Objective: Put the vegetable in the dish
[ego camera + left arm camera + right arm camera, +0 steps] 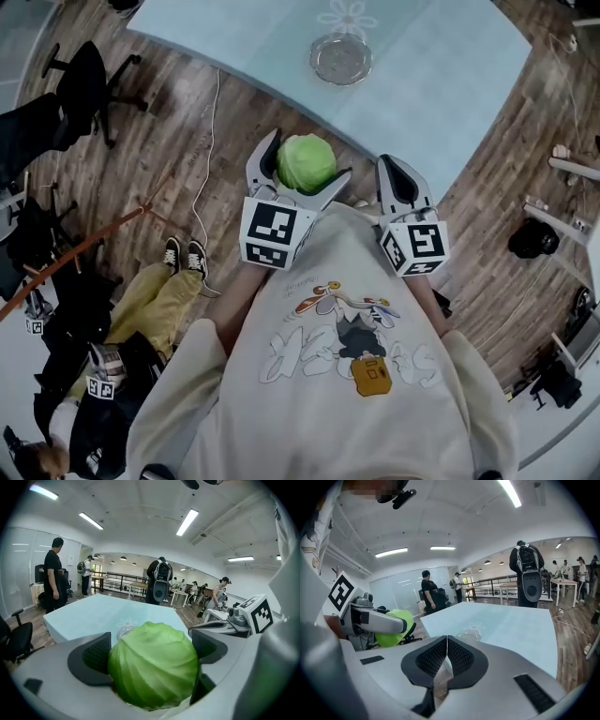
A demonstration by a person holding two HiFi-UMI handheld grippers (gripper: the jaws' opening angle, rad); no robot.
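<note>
Our left gripper [152, 654] clamps the green cabbage [306, 161] between its jaws, well apart from the glass dish [341, 58] on the table [441, 75]. Our right gripper [447, 645] is closed tight on nothing. We cannot read the shirt's [337, 375] cartoon lettering.

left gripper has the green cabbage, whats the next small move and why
Probably move the left gripper forward over the pale blue table toward the clear glass dish: its jaws clamp the round green cabbage, held short of the table edge, and the dish looks empty.

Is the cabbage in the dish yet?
No, the cabbage sits clamped in the left gripper, well apart from the dish on the table.
</note>
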